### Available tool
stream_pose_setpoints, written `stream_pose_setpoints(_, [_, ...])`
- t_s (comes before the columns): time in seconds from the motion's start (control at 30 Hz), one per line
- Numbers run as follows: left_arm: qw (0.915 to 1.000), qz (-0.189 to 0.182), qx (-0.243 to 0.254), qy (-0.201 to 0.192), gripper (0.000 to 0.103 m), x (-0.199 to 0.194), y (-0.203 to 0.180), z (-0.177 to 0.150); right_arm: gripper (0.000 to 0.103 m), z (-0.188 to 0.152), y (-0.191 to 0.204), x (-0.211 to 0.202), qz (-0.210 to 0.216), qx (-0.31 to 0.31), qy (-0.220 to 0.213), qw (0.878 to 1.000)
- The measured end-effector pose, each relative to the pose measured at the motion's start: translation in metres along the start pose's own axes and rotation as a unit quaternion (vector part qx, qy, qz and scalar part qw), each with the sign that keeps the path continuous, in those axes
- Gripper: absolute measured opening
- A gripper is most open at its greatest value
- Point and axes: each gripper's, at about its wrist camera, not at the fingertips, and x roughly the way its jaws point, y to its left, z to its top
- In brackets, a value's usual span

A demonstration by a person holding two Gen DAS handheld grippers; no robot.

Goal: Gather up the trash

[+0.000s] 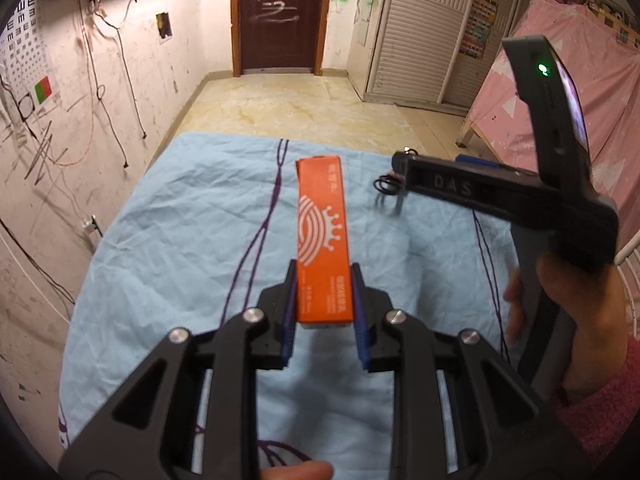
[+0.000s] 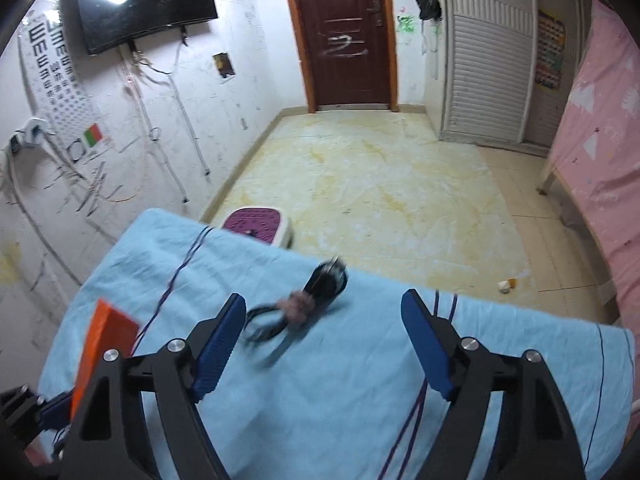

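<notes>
My left gripper (image 1: 324, 270) is shut on the near end of a long orange carton (image 1: 322, 224), which sticks out forward above the light-blue cloth (image 1: 180, 220) on the table. In the right wrist view the carton (image 2: 104, 344) shows at the lower left. My right gripper (image 2: 324, 298) stands open, wide apart. Between and just past its blue pads (image 2: 224, 332) is a blurred bundle of black cable with a pinkish fuzzy band (image 2: 300, 306). The pads do not touch it. I cannot tell if it rests on the cloth. From the left wrist, the right gripper (image 1: 400, 168) is side-on, held by a hand (image 1: 580, 300).
A purple-topped stool (image 2: 256, 226) stands on the floor just beyond the table's far edge. A small scrap (image 2: 506, 286) lies on the pale tile floor at the right. A pink-covered bed (image 2: 600, 160) runs along the right side, a wardrobe (image 2: 488, 72) and brown door (image 2: 344, 32) behind.
</notes>
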Motion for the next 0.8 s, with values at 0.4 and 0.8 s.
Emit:
stream_pose_setpoints(0.4, [0.9997,-0.010,-0.013,0.015,0.022,0.018,0.015,0.007,0.024,0.010,0.011,0.046,-0.056,-0.033,0.020,0.998])
stream_pose_setpoints(0.8, [1.0000,-0.004,-0.006,0.003,0.022,0.009,0.008,0.003,0.014,0.008,-0.011,0.010,-0.019,0.003,-0.007,1.000])
